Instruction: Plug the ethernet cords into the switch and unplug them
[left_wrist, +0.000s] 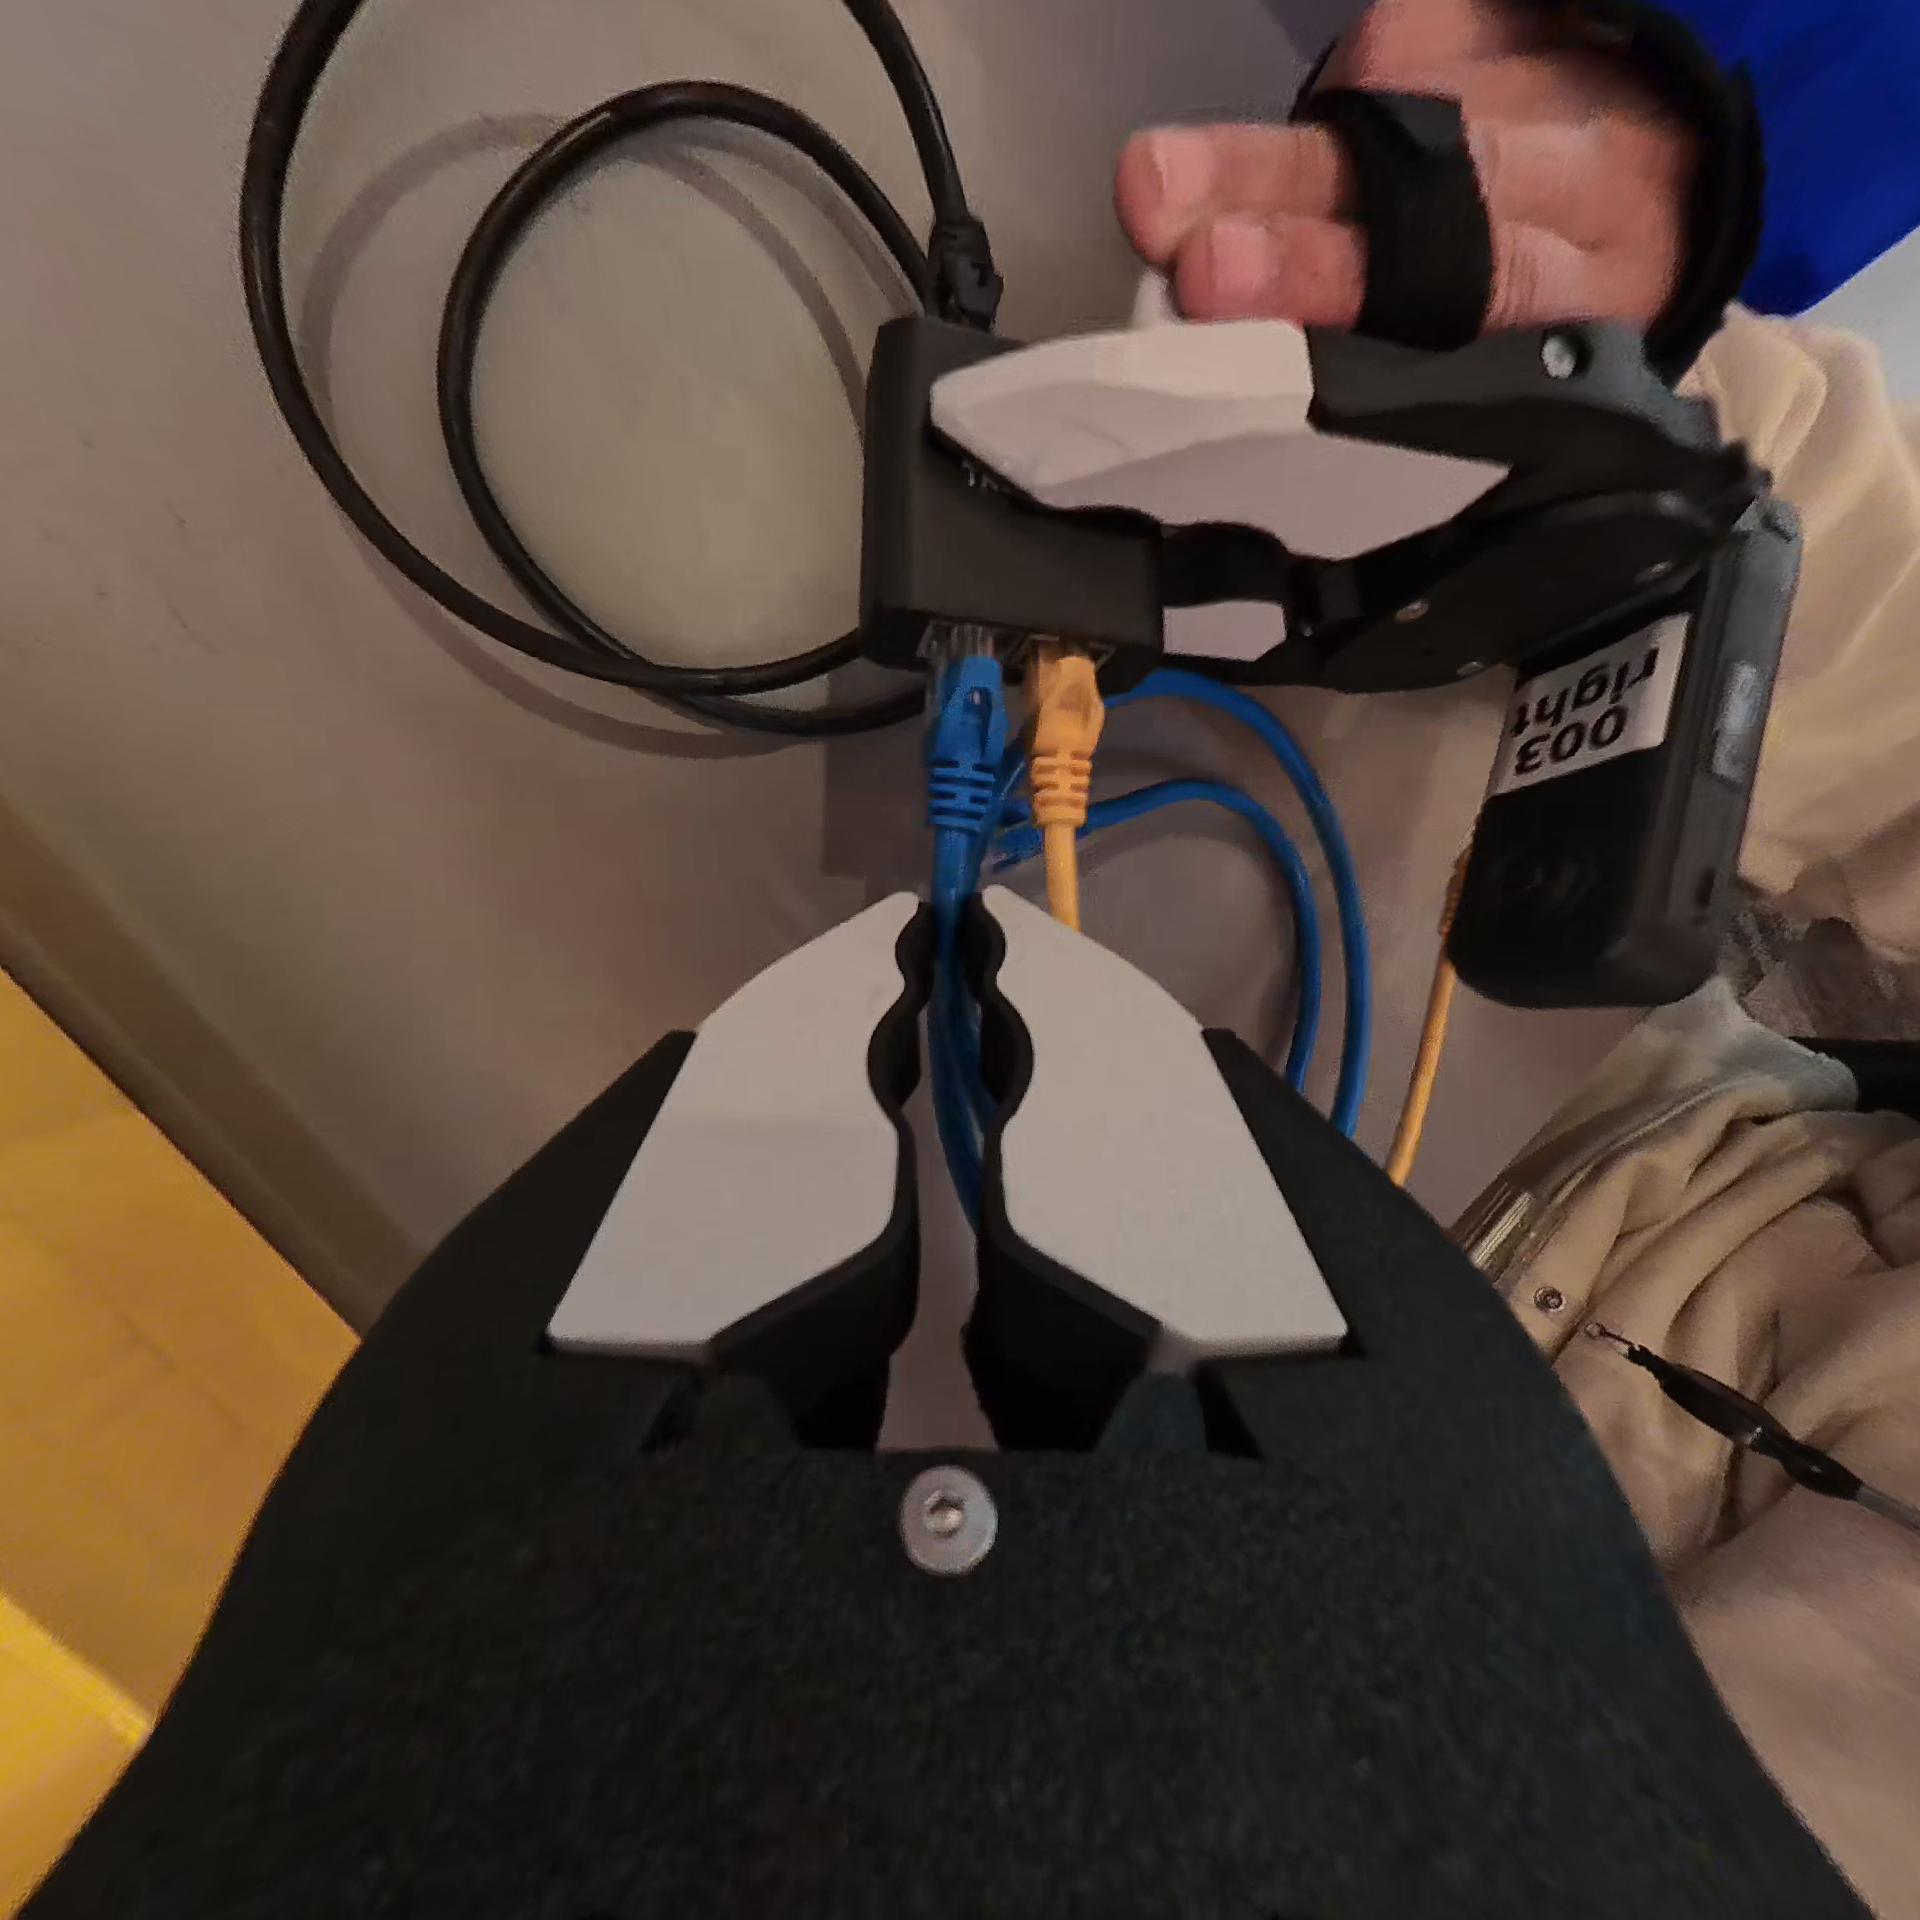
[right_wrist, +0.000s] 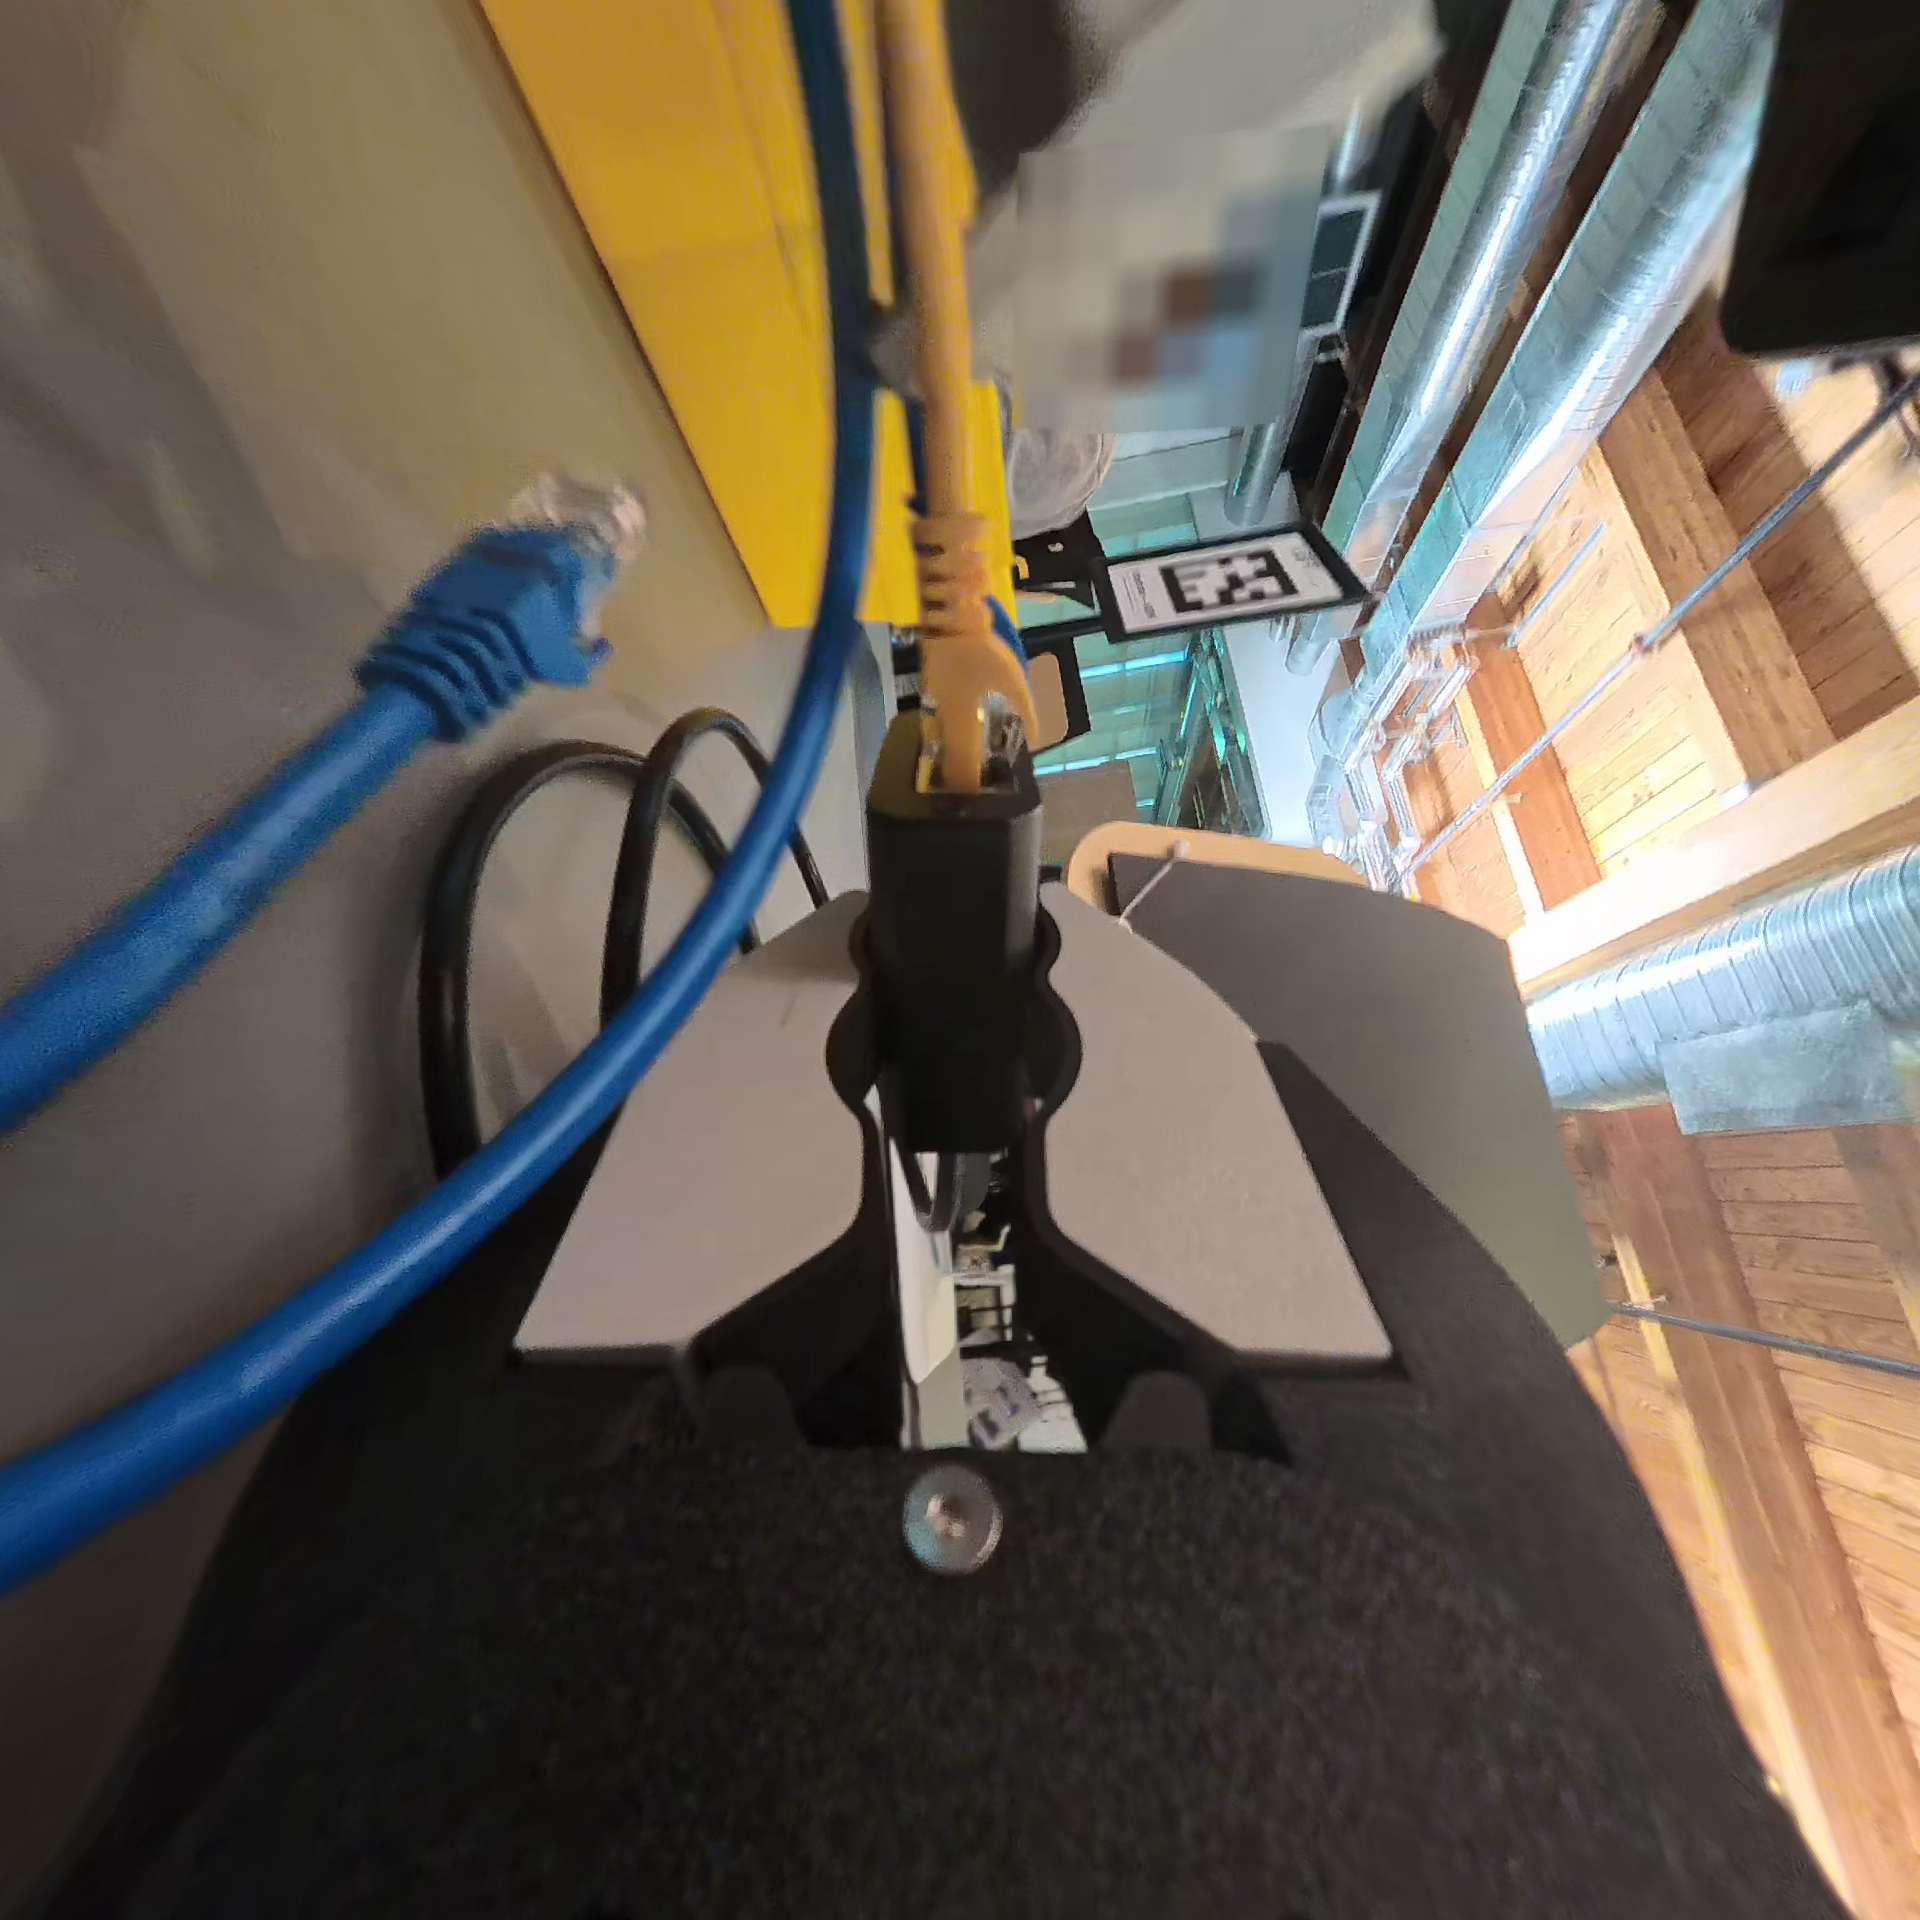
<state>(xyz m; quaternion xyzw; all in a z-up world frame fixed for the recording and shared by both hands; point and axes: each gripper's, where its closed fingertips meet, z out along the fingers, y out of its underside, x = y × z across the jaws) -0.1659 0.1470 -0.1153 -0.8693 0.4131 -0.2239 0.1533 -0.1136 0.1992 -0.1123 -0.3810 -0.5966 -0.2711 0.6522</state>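
The left gripper (left_wrist: 951, 914) is closed on a blue cord (left_wrist: 954, 831) just behind its boot; the white fingers (left_wrist: 790, 1122) pinch the cable between their notched inner edges. The blue plug sits at the leftmost port of the switch (left_wrist: 997, 540); whether it is fully seated cannot be told, since the port mouth is in shadow. Beside it a yellow cord (left_wrist: 1060, 748) is plugged into the next port.

The right gripper (right_wrist: 954, 935) is clamped on the black switch (right_wrist: 951, 883), which stands lifted off the grey table (left_wrist: 208, 520). In the left wrist view this gripper (left_wrist: 1049, 530) covers most of the switch top, so any marking there is hidden. A hand (left_wrist: 1382, 208) with a black strap holds it.

A black cable (left_wrist: 343, 468) enters the far side of the switch and coils on the table. In the right wrist view a second blue plug (right_wrist: 499, 613) hangs free, blurred, and the yellow cord (right_wrist: 951, 582) runs out of frame at the top.

A white label (left_wrist: 1579, 717) on the right gripper's body bears printed characters, and a framed square-pattern marker (right_wrist: 1226, 582) stands in the background; no brand can be read.
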